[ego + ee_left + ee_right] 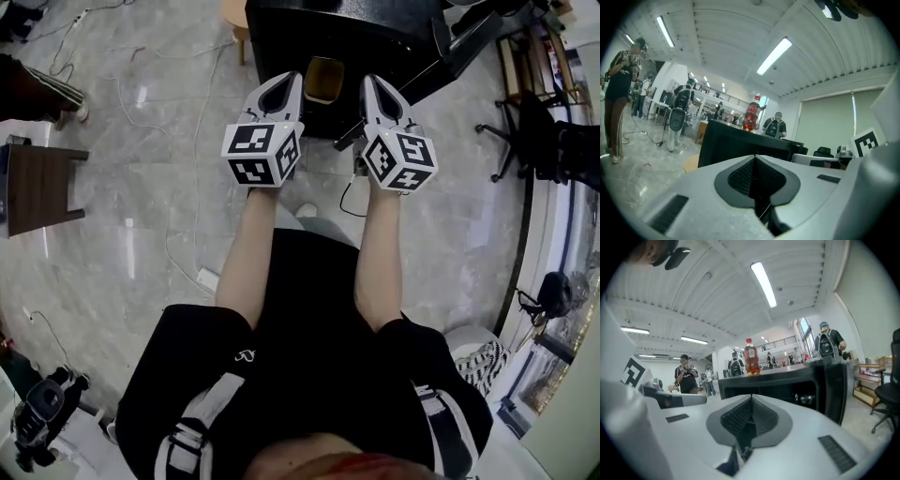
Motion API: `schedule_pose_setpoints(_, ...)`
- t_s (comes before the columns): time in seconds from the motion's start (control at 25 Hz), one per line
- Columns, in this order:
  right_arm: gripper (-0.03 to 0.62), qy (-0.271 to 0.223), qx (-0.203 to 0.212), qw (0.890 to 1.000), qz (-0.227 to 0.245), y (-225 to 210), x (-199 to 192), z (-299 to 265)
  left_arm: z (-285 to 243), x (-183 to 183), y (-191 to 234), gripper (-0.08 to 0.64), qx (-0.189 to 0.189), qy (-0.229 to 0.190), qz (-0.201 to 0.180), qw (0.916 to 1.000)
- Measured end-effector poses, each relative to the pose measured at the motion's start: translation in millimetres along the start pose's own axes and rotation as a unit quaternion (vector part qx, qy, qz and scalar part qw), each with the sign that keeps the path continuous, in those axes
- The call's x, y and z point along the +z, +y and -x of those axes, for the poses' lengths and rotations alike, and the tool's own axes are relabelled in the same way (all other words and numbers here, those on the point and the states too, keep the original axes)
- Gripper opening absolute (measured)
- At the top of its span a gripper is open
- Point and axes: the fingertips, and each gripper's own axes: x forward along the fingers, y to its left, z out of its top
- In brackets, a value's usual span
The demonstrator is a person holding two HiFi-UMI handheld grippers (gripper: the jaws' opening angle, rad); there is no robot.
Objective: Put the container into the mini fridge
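The black mini fridge (347, 37) stands on the floor in front of me, its door (464, 42) swung open to the right. On its top stands the container, a bottle of amber-red liquid with a red cap (324, 80) (751, 113) (750, 357). My left gripper (292, 82) (755, 157) is just left of the bottle, and its pads meet with nothing between them. The right gripper (372, 84) (751, 397) is just right of it, also shut and empty. The right gripper view looks into the dark fridge interior (801, 392).
A dark wooden side table (37, 187) stands at the left and an office chair (525, 131) at the right. Cables (178, 248) trail over the marble floor. A camera on a tripod (42, 412) is at the bottom left. People stand in the room (618, 89) (686, 376).
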Motion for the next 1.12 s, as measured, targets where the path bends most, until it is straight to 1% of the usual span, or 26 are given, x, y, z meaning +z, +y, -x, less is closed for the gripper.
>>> schedule_pose_setpoints(0.16,0.014,-0.061,-0.004,0.998,-0.011,-3,48,21,2,37,-24,0.006,-0.019,-0.037,-0.021,0.9989)
schedule_pose_setpoints(0.24,0.014,-0.081,0.000,0.997,-0.011,-3,65,26,4,54,-32,0.006,-0.023,-0.053,-0.032,0.9978)
schedule_pose_setpoints(0.4,0.012,-0.085,0.005,0.996,0.002,0,79,30,9,70,-43,0.006,-0.023,-0.069,-0.049,0.9961)
schedule_pose_setpoints(0.56,0.011,-0.099,0.028,0.995,0.000,5,88,35,16,75,-55,0.006,-0.028,-0.073,-0.061,0.9951)
schedule_pose_setpoints(0.76,0.012,-0.103,0.037,0.994,0.005,12,94,30,21,85,-46,0.006,-0.016,-0.079,-0.063,0.9948)
schedule_pose_setpoints(0.92,0.012,-0.108,0.046,0.993,0.019,19,96,25,20,90,-33,0.006,-0.011,-0.081,-0.061,0.9947)
schedule_pose_setpoints(1.04,0.012,-0.103,0.045,0.993,0.030,15,97,24,17,91,-26,0.006,-0.003,-0.079,-0.055,0.9954)
schedule_pose_setpoints(1.12,0.012,-0.103,0.044,0.993,0.032,13,99,24,15,93,-29,0.006,-0.005,-0.079,-0.058,0.9952)
